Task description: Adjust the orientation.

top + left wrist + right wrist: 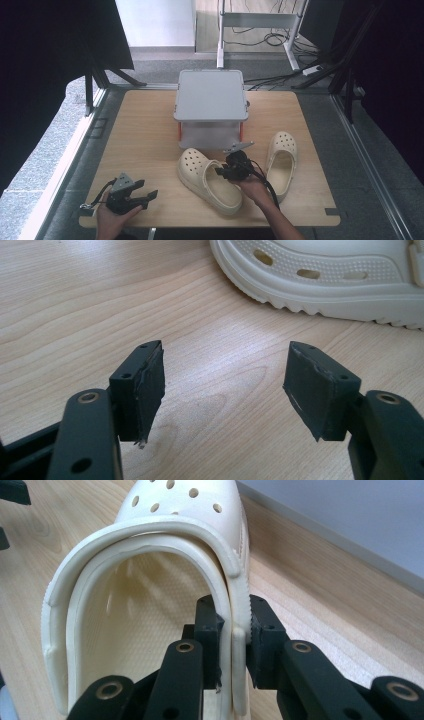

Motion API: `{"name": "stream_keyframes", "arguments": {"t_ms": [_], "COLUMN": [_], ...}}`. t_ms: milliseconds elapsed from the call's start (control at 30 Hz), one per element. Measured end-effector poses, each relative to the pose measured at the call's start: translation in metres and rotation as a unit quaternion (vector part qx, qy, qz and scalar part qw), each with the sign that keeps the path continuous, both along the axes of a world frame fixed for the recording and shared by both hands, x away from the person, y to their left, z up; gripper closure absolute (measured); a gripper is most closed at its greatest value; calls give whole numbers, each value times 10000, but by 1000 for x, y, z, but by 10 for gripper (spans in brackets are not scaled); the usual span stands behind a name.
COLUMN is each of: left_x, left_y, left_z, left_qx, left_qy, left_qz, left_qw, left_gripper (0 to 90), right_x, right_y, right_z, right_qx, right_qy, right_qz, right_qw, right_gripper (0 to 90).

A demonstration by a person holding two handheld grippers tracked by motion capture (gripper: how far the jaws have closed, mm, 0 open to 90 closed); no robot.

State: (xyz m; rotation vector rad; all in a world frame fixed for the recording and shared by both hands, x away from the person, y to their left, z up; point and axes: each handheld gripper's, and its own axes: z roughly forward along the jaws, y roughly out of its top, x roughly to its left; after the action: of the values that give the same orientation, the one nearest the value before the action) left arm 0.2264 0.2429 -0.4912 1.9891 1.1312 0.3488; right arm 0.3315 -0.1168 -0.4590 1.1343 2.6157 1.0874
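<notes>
A: High view. Wooden worktop [145,130], grey lidded box [210,100] at the far middle. Two cream clogs on the near half: the left clog [207,182] lies slantwise, toe toward the far left; the right clog [281,162] lies just right of it, toe pointing far. Right tongs [226,172] sit at the left clog's right-hand rim, hand behind them.

B: Can you read the grip from up there?

A: Not well, the jaws are a dark knot against the shoe. The right gripper view settles it: right tongs [234,630] pinching the left clog [150,580] by its side wall, one jaw inside the shoe against the lining, the other outside on the ribbed edge. Wall squeezed thin between the pads. The box's grey wall runs along the far side there.

B: And the other hand?

A: Left tongs [146,196] at the near left corner of the worktop, well apart from both shoes. The high view shows the jaws forked. The left gripper view gives the detail: left tongs [225,390] spread wide over bare wood, holding no object, with frayed tape on the pads [150,390]. The left clog's sole edge [325,285] crosses the far right of that view, resting flat on the worktop.
</notes>
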Motion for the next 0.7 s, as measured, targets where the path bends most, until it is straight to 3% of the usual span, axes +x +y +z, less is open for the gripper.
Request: {"name": "stream_keyframes", "arguments": {"t_ms": [533, 700], "left_x": [1, 1], "left_y": [-1, -1], "left_z": [-1, -2], "left_qx": [13, 20], "left_qy": [6, 8], "left_qz": [-4, 0], "left_qw": [10000, 10000], "left_gripper": [334, 335], "right_x": [-7, -14], "right_y": [-5, -4], "right_z": [-3, -3], "right_qx": [61, 8], "right_qy": [-60, -96], "right_qz": [-43, -173], "right_qw": [10000, 9998], "right_gripper": [774, 765]}}
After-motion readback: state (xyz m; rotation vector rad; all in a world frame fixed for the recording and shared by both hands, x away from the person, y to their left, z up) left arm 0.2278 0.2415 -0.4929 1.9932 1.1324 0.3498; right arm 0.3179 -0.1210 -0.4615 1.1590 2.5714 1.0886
